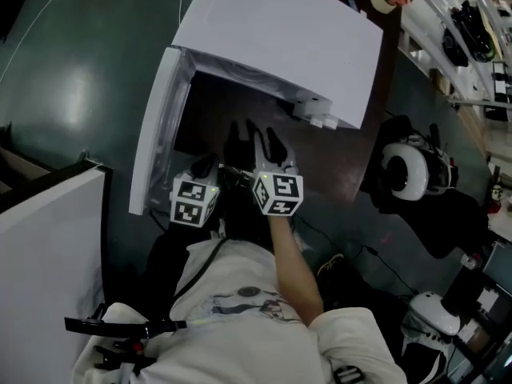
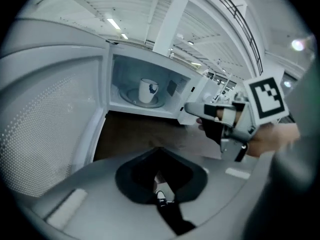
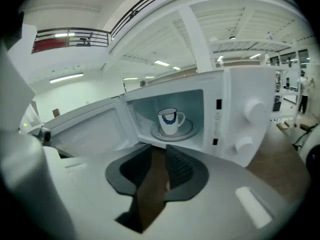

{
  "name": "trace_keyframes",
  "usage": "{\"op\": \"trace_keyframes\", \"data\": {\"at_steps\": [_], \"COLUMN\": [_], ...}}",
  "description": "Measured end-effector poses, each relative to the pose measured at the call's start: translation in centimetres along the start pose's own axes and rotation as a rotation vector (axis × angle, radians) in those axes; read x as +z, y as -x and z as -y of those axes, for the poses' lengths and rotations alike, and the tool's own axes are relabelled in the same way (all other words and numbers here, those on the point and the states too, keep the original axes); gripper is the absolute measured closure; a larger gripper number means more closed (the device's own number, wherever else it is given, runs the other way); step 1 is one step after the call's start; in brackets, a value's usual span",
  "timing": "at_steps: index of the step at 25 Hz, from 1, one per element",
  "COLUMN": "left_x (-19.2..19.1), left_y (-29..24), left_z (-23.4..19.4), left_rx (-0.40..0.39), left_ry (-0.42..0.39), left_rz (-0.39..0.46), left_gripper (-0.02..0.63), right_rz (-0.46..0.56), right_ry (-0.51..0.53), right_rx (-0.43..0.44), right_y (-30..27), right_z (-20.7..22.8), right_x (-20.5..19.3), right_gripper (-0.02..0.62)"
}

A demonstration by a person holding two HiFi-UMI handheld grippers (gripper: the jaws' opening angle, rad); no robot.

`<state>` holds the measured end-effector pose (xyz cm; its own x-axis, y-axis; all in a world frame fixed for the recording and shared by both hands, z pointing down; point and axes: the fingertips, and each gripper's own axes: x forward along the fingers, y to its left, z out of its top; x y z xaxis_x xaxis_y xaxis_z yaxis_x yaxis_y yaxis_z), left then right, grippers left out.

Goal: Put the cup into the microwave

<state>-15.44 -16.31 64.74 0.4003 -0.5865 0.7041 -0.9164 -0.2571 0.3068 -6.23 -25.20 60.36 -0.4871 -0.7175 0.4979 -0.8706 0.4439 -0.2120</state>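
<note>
The white cup [image 3: 170, 120] with a blue pattern stands upright on the glass turntable [image 3: 186, 130] inside the open white microwave [image 1: 280, 38]; it also shows as the cup [image 2: 147, 90] in the left gripper view. The door [image 1: 156, 126] hangs open to the left. My right gripper [image 3: 158, 148] is out in front of the oven opening, apart from the cup, jaws open with nothing between them. It shows as the right gripper [image 1: 266, 144] from the head camera. My left gripper [image 2: 161, 150] sits beside it near the door, jaws shut and empty, as the left gripper [image 1: 228, 154].
The control panel with two knobs [image 3: 250, 119] is right of the oven cavity. A white and black headset [image 1: 404, 170] lies on the dark table [image 1: 344, 166] to the right. A white partition [image 1: 48, 246] stands at the left, shelves [image 1: 472, 30] at the upper right.
</note>
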Motion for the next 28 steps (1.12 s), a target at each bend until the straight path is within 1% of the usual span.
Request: {"op": "trace_keyframes", "data": {"at_steps": [1,2,5,10,13,16,19,22,24,28], "left_x": [0.1,-0.1,-0.4,1.3,0.5,-1.2,-3.7,-5.2,-5.1,-3.2], "left_y": [0.1,0.4,1.4,2.0,3.2,4.9,6.6,8.3,9.5,12.0], "left_z": [0.2,0.5,1.2,4.5,6.8,8.5,10.5,13.1,14.7,17.5], "left_rx": [-0.007,-0.010,-0.007,-0.038,-0.077,-0.050,-0.036,-0.045,-0.056,-0.078], "left_ry": [-0.005,-0.007,-0.013,-0.066,-0.063,-0.056,-0.054,-0.060,-0.083,-0.135], "left_rz": [0.005,0.005,0.004,0.084,0.108,0.121,0.126,0.133,0.156,0.230], "left_gripper": [0.607,0.607,0.607,0.607,0.607,0.607,0.607,0.607,0.607,0.607], "right_rz": [0.003,-0.003,-0.029,0.048,0.051,0.054,0.069,0.053,0.077,0.152], "right_ry": [-0.010,-0.013,0.018,0.029,0.035,0.042,0.011,-0.083,-0.128,-0.117], "right_rx": [-0.019,-0.023,0.002,-0.039,-0.013,0.026,0.039,0.056,0.062,0.053], "right_y": [1.4,2.6,5.5,9.6,11.9,15.1,19.2,22.8,24.8,28.1], "right_z": [-0.1,-0.5,-1.9,0.2,0.0,-0.8,-1.2,-1.4,-1.7,-2.0], "right_x": [-0.4,-1.0,-2.1,-1.1,-2.4,-4.0,-5.9,-7.8,-7.5,-4.9], "right_gripper": [0.551,0.594,0.594,0.594,0.594,0.594,0.594,0.594,0.594,0.594]}}
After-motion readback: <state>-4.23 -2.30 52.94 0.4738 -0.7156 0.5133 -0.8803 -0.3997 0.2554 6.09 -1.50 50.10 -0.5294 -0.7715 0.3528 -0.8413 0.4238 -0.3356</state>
